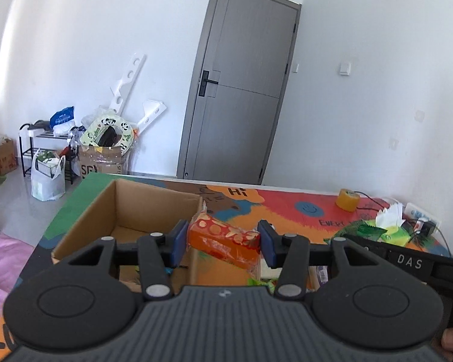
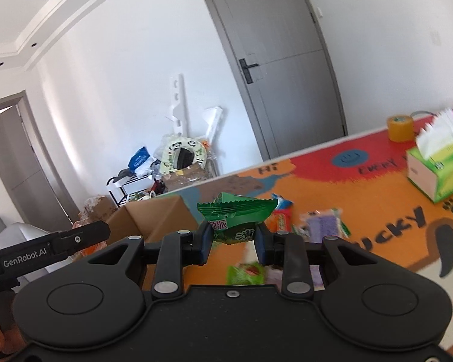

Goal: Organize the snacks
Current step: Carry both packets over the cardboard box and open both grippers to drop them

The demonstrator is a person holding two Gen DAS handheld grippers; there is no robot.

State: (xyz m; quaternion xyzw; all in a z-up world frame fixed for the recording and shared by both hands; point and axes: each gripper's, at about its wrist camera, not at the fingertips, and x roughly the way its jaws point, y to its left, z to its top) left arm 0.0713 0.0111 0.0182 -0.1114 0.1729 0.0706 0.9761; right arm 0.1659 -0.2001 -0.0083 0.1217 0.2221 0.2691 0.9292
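Left gripper [image 1: 223, 242]: nearest the left wrist camera, its black body fills the lower frame; the two blue pads pinch an orange snack pack from either side, lifted off the table.
Right gripper [image 2: 233, 242]: nearest the right wrist camera; its pads are pressed onto the lower part of a green snack packet, held clear of the table.
Table mat [image 2: 362, 199]: bright orange and red with cartoon prints and black lettering; it covers the whole tabletop under both tools.
Cardboard box [image 1: 142, 208]: open-topped, brown, standing on the left part of the mat, just beyond and left of the left gripper; its visible back corner looks bare.
Tissue box [image 2: 438, 175]: green, white tissues sticking out of the top, at the right side of the mat, well apart from the cardboard box.
Orange snack pack [image 1: 223, 238]: long, printed with round pale shapes, tilted with its right end lower, beside the box's right wall.
Green snack packet [image 2: 237, 217]: crinkled, zigzag top edge, upright between the pads.
Loose snacks [image 2: 323, 226]: several small packets, blurred, scattered on the mat behind and below the right gripper.
Tape roll [image 1: 347, 199]: yellow, at the far edge of the mat, near the tissue box.
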